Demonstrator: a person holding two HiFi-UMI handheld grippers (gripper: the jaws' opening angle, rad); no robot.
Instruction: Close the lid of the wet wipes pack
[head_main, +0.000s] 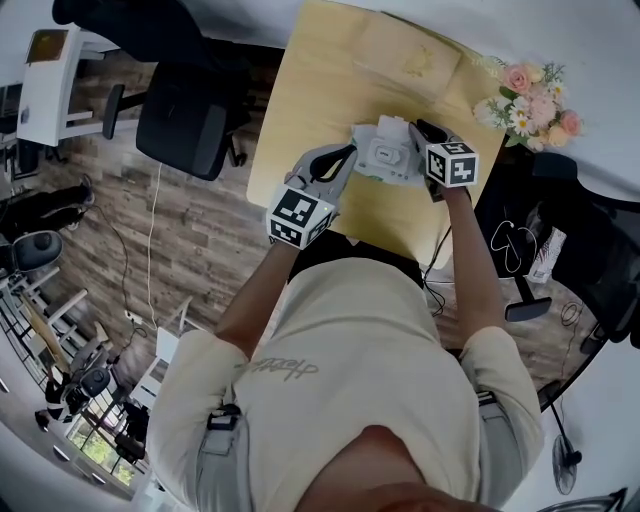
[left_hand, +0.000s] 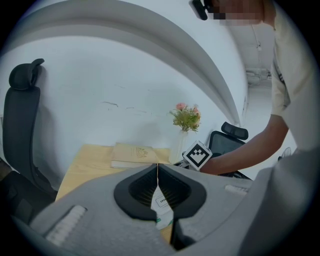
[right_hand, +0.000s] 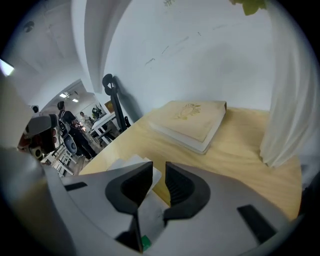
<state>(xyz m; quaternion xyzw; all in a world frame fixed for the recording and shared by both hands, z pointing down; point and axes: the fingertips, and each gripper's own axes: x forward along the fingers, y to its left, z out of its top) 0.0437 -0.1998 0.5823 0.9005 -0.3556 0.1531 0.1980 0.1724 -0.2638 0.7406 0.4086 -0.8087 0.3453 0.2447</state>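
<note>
The pack (head_main: 385, 155) of wipes lies on the wood table (head_main: 300, 120), near the edge by the person, with one gripper on each side; the left gripper (head_main: 350, 152) has its jaws shut tip to tip, and in the left gripper view the white pack (left_hand: 163, 204) shows just under them with a tiny label that seems to say "OPEN"; the right gripper (head_main: 420, 127) has its jaws a little apart, over the pack's (right_hand: 149, 212) edge, with bare wood showing between them; a pale book (head_main: 400, 55) with a gold drawing lies farther back; pink flowers (head_main: 530, 95) stand at the table's corner.
</note>
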